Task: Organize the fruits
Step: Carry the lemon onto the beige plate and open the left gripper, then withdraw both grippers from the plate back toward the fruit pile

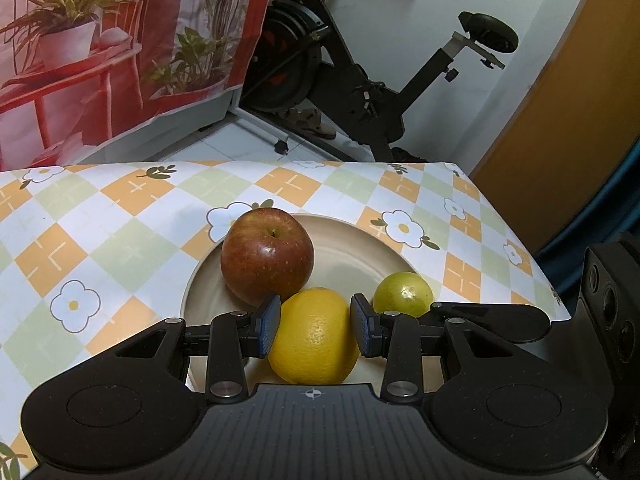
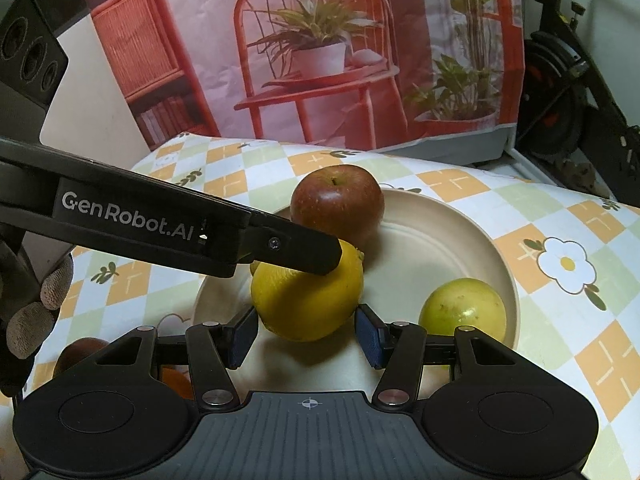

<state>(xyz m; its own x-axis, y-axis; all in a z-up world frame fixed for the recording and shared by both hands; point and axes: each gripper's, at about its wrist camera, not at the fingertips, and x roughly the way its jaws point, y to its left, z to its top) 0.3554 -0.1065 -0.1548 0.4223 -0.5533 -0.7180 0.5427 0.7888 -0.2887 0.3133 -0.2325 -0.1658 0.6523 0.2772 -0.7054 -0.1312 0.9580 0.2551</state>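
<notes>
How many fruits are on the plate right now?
3. The red apple sits at the far side of the plate, the yellow orange at the near edge, and the green fruit to the right. Others may be hidden.

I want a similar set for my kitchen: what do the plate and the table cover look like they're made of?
The plate looks like matte ceramic or moulded plastic: an even cream surface with a soft sheen and faint concentric rings. Which of the two it is, the views leave open. The table cover looks like wipeable vinyl or oilcloth: a printed check-and-flower pattern, smooth and lying flat over the table edge.
</notes>
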